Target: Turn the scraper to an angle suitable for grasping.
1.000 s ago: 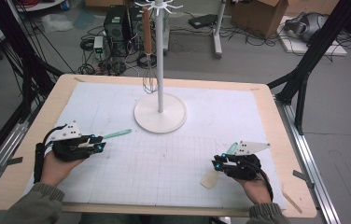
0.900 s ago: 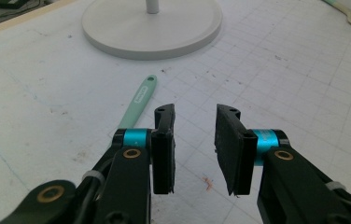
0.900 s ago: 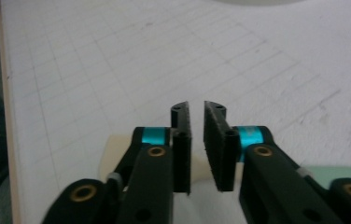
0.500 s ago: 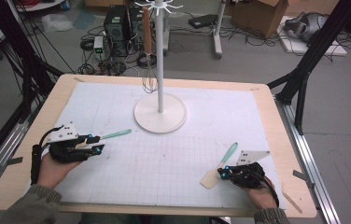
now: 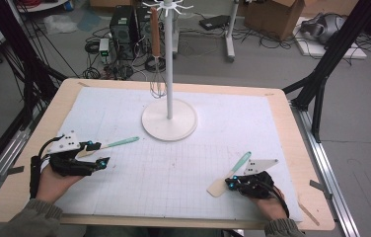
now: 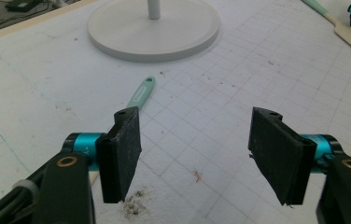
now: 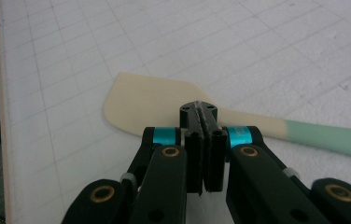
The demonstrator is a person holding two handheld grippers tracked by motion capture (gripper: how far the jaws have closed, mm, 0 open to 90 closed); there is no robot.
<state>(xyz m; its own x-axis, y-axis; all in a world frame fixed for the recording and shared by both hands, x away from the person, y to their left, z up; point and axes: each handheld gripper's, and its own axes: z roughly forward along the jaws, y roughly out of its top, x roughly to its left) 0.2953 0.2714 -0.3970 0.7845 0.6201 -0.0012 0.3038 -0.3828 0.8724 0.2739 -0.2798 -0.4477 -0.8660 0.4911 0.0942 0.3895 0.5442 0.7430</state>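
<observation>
White gridded table (image 5: 183, 163), round-based white hook stand (image 5: 168, 118) as landmark. 2 cream-bladed, mint-handled spatulas: 1 (image 5: 117, 143) lies left of stand beside left claw (image 5: 97, 153), just spread, empty; 1 (image 5: 228, 177) right-front, right claw (image 5: 229, 183) pinching its neck, likely for lifting.

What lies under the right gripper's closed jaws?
Under the right gripper, jaws pressed together, lies a spatula flat on the gridded mat. Its cream blade and green handle stick out either side. The neck directly beneath the jaws is covered.
</observation>
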